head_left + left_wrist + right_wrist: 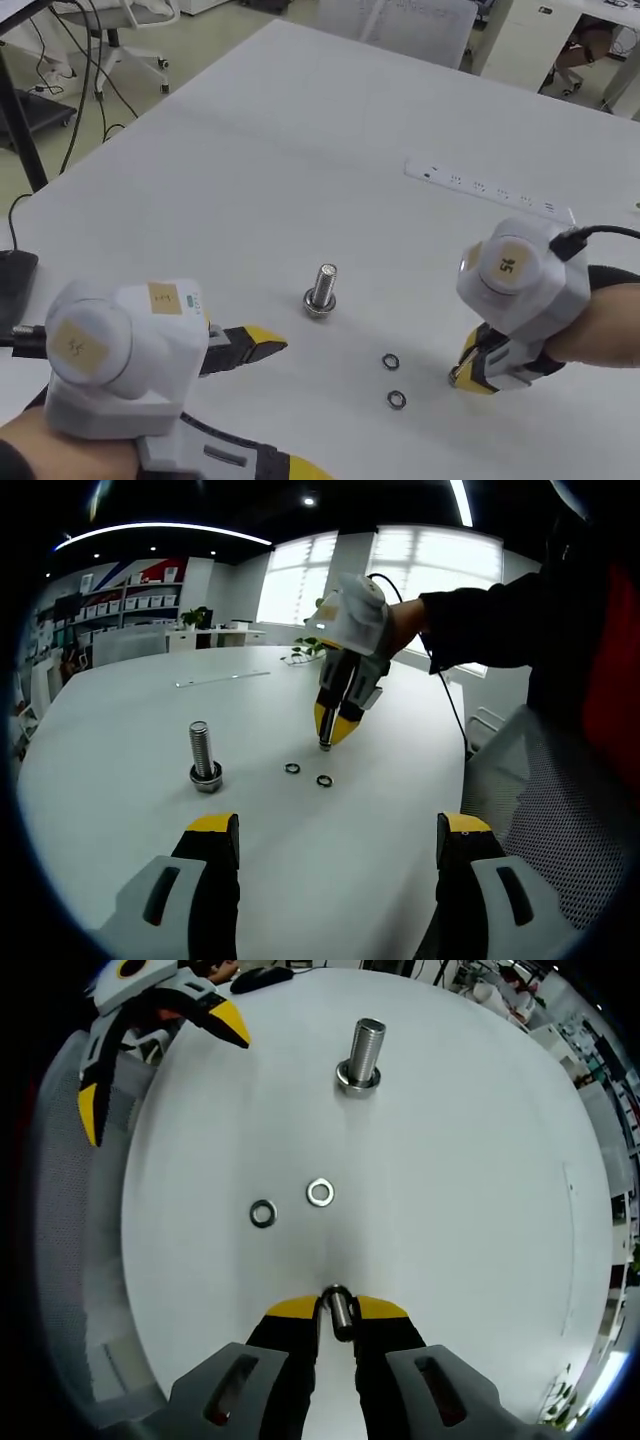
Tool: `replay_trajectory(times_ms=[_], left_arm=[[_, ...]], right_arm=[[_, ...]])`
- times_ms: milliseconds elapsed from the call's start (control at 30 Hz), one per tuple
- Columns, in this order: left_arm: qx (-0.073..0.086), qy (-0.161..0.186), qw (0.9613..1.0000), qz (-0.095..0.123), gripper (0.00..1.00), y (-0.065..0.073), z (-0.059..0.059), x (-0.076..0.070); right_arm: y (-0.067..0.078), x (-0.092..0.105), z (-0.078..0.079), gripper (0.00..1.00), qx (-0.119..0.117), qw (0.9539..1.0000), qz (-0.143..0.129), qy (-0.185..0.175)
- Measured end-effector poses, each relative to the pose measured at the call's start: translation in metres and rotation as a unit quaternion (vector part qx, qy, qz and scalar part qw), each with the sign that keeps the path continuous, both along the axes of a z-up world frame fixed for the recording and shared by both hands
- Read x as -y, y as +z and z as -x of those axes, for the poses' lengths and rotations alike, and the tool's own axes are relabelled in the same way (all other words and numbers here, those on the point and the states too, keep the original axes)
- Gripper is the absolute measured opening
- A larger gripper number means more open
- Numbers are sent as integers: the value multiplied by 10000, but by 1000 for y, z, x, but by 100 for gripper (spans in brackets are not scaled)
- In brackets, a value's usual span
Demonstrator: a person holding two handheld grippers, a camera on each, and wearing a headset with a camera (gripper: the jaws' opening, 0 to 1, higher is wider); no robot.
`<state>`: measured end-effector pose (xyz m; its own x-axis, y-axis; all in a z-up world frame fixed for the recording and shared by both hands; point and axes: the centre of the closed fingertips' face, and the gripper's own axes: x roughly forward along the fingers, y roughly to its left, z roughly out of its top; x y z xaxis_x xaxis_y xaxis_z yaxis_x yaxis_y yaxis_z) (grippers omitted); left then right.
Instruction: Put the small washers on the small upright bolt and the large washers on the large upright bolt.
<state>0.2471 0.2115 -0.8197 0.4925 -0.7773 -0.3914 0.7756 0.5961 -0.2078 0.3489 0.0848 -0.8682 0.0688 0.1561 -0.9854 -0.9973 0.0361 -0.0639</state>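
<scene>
A large silver bolt stands upright on the white table, with a metal ring around its foot. Two small washers lie flat to its right, also seen as washers. Beyond the washers, my right gripper points down at the table, shut on a small bolt. My left gripper is open and holds nothing, near the table's front left.
A white power strip lies at the table's far right. The table's left edge runs diagonally, with cables and an office chair on the floor beyond. A person's dark sleeve holds the right gripper.
</scene>
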Motion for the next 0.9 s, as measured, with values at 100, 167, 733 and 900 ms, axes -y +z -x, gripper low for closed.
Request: replay_trajectory(times_ms=[100,167,733,900], left_arm=[[-2,3,10000,-2,81,0,0,0],[-4,5,10000,6,81,0,1,0],[4,-19,10000,11,81,1,1,2],[7,-35,10000,12,81,1,1,3]], right_arm=[[0,0,1,14,-6,10000,2,3],[0,-1,0,14,2,10000,-28,-16],[3,9,-2,19,36,9998,-77,-201],[4,14,0,19,40,9996,-77,-256]])
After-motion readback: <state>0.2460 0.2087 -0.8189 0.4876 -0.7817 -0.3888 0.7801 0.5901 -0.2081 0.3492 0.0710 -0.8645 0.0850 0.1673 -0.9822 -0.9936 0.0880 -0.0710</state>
